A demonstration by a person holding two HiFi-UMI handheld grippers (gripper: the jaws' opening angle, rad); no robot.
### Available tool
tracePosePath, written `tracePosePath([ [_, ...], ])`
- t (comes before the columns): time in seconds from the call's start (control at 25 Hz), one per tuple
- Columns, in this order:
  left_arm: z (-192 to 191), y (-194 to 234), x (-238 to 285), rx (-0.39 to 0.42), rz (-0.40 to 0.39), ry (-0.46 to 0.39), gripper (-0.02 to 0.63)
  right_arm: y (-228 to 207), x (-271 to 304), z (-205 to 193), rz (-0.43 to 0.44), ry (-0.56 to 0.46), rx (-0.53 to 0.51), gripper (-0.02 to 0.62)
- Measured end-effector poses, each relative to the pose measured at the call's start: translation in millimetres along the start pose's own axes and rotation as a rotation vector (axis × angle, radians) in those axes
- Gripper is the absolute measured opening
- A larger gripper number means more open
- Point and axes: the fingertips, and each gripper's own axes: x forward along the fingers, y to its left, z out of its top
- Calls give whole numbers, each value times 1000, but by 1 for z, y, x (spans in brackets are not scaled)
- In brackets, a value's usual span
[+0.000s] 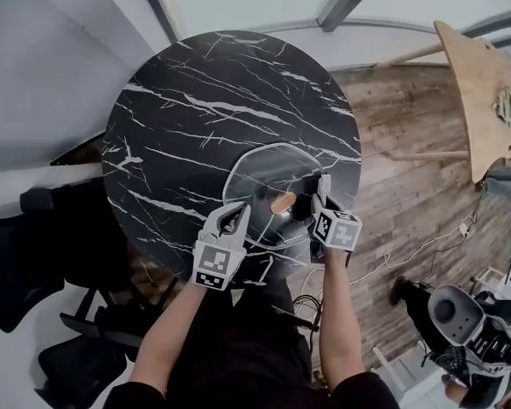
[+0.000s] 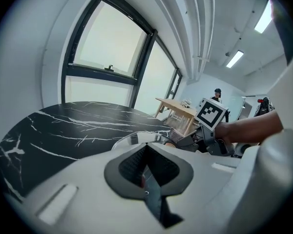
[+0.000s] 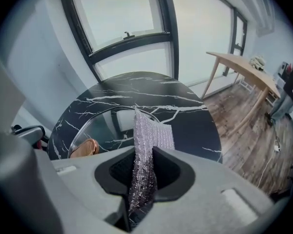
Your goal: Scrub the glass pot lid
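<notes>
The glass pot lid [image 1: 268, 173] lies on the round black marble table [image 1: 196, 100], its wooden knob [image 1: 283, 202] near the front. My left gripper [image 1: 236, 218] is at the lid's near-left rim with its jaws closed on that edge; in the left gripper view the lid [image 2: 132, 139] shows just past the left gripper [image 2: 145, 152]. At the lid's right side, my right gripper [image 1: 322, 196] is shut on a silvery mesh scrubber [image 3: 149, 140]. The right gripper view shows the lid [image 3: 107, 126] and knob [image 3: 87, 147] to the left of the right gripper [image 3: 141, 167].
A light wooden table [image 1: 481, 100] stands to the right on the plank floor. Black chairs [image 1: 17, 262] crowd the marble table's left side. Cables [image 1: 426, 245] and grey equipment [image 1: 460, 313] lie at the lower right. A person [image 2: 217, 94] stands far off.
</notes>
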Motion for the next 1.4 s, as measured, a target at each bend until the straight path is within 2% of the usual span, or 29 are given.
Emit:
tracePosePath([
  [0.68, 3, 37, -15, -31, 46, -33, 2, 41, 31, 52, 78, 68, -182, 77],
  [1.2, -4, 58, -37, -79, 89, -51, 2, 91, 52, 70, 154, 138, -362, 77],
  [1.4, -10, 65, -47, -104, 113, -54, 2, 106, 57, 73, 182, 179, -394, 77],
])
